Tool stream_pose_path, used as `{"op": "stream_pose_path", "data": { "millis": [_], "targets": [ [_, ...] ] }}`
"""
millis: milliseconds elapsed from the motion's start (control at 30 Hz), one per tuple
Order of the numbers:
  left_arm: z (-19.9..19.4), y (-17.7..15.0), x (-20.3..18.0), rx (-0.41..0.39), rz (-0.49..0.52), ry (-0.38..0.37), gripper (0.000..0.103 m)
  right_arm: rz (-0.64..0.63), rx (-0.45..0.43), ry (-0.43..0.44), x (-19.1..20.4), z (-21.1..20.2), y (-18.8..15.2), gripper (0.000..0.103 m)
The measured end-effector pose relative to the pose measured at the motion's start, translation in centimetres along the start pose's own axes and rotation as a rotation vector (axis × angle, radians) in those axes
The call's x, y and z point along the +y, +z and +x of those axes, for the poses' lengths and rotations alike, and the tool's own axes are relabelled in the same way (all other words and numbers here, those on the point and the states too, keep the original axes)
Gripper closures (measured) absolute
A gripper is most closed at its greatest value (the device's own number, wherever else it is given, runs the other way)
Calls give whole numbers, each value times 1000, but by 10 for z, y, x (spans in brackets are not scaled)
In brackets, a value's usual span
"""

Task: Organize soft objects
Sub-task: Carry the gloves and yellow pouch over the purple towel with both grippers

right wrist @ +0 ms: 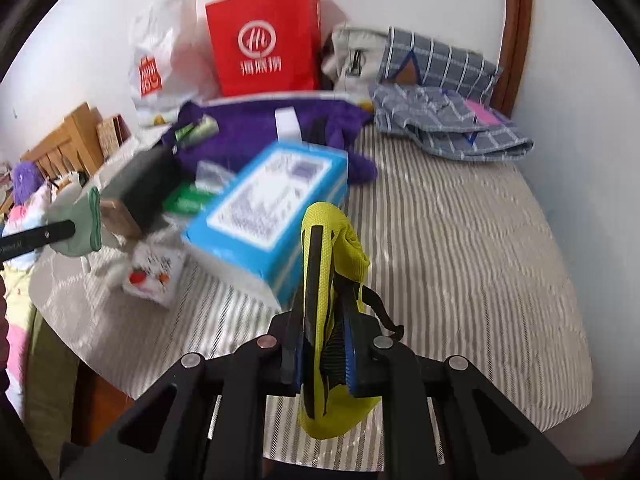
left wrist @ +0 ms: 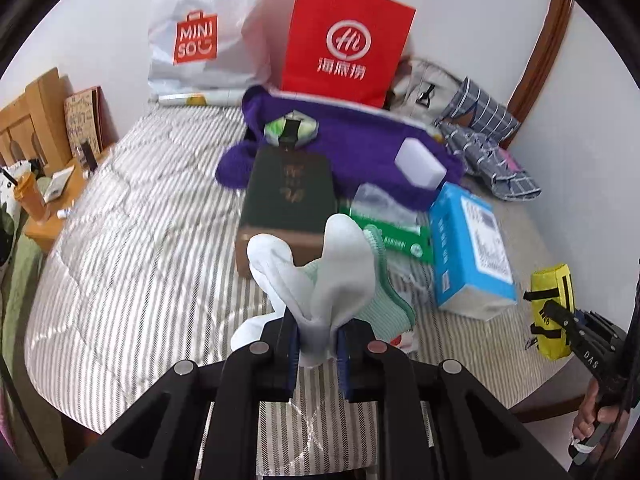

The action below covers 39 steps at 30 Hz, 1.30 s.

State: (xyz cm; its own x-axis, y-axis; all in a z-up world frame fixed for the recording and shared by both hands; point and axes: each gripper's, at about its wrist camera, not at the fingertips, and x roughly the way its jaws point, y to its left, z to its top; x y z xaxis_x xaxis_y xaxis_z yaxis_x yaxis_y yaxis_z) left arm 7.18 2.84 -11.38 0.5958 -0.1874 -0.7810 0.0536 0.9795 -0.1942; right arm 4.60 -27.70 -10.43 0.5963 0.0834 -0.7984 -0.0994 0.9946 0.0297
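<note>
My left gripper (left wrist: 316,344) is shut on a white and pale green sock (left wrist: 332,272), held above the striped bed cover (left wrist: 140,240). The sock also shows at the left of the right wrist view (right wrist: 80,220). My right gripper (right wrist: 326,352) is shut on a yellow fabric item with black straps (right wrist: 324,264), held above the bed; it also shows at the right of the left wrist view (left wrist: 554,308). A purple knit garment (left wrist: 360,144) lies at the back with a white block (left wrist: 420,162) on it.
A dark green box (left wrist: 288,196), a blue box (left wrist: 472,248) and a green packet (left wrist: 388,232) lie mid-bed. A red paper bag (left wrist: 344,44), a white Miniso bag (left wrist: 196,36), and grey checked cloth (left wrist: 488,140) sit at the back. A wooden bedside stand (left wrist: 52,200) is left.
</note>
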Motion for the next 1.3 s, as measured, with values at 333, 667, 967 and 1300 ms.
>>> {"op": "stream_pose_path", "data": {
  "millis": [333, 667, 967, 1300],
  "targets": [
    [-21, 33, 2, -71, 2, -23, 88, 7, -87, 46, 7, -23, 49, 88],
    [-12, 84, 1, -106, 8, -17, 88, 31, -110, 116, 13, -7, 104, 88],
    [17, 125, -4, -99, 39, -1, 88, 49, -102, 158, 17, 30, 154, 88],
    [69, 159, -5, -59, 50, -7, 88, 45, -59, 166, 17, 89, 200, 88]
  ]
}}
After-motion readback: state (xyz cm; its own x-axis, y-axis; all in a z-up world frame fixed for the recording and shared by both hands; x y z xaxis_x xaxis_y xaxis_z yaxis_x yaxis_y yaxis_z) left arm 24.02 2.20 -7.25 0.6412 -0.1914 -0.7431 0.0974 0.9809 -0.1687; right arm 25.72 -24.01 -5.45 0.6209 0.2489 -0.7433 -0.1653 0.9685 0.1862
